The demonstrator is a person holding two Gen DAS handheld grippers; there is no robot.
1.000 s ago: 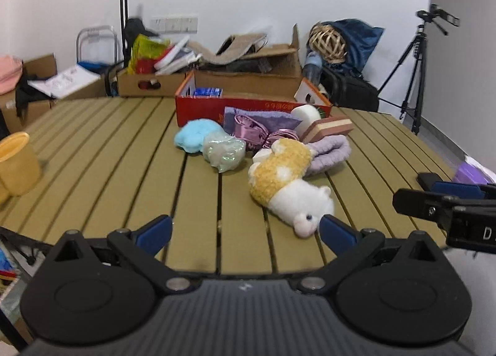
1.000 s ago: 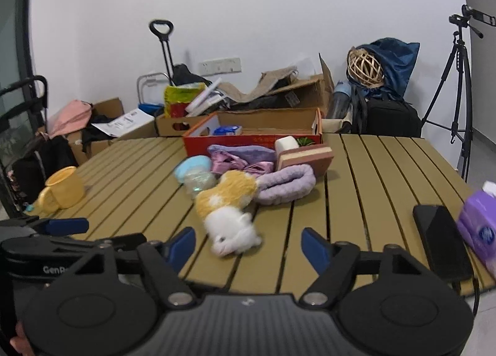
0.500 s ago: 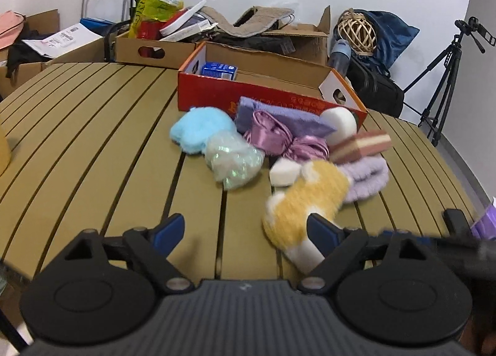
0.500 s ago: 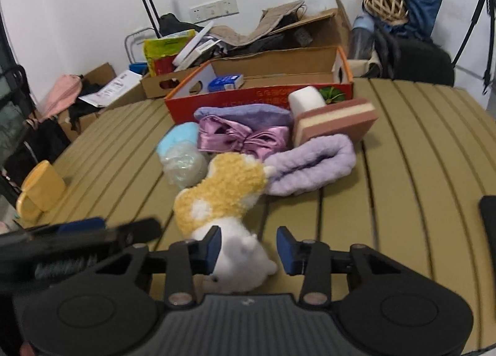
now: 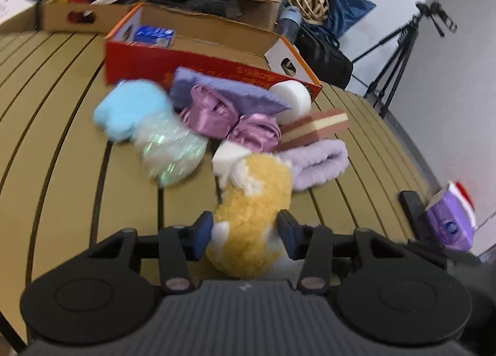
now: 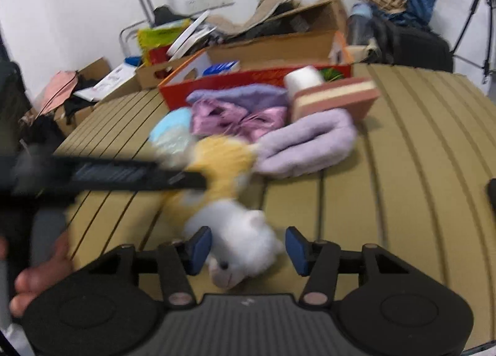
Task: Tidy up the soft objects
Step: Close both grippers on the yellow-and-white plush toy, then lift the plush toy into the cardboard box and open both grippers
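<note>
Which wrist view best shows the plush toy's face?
The right wrist view: the plush toy's white head and muzzle lie between the right gripper's open fingers, though blurred. The left wrist view shows only its yellow body between the left gripper's fingers, face hidden.
</note>
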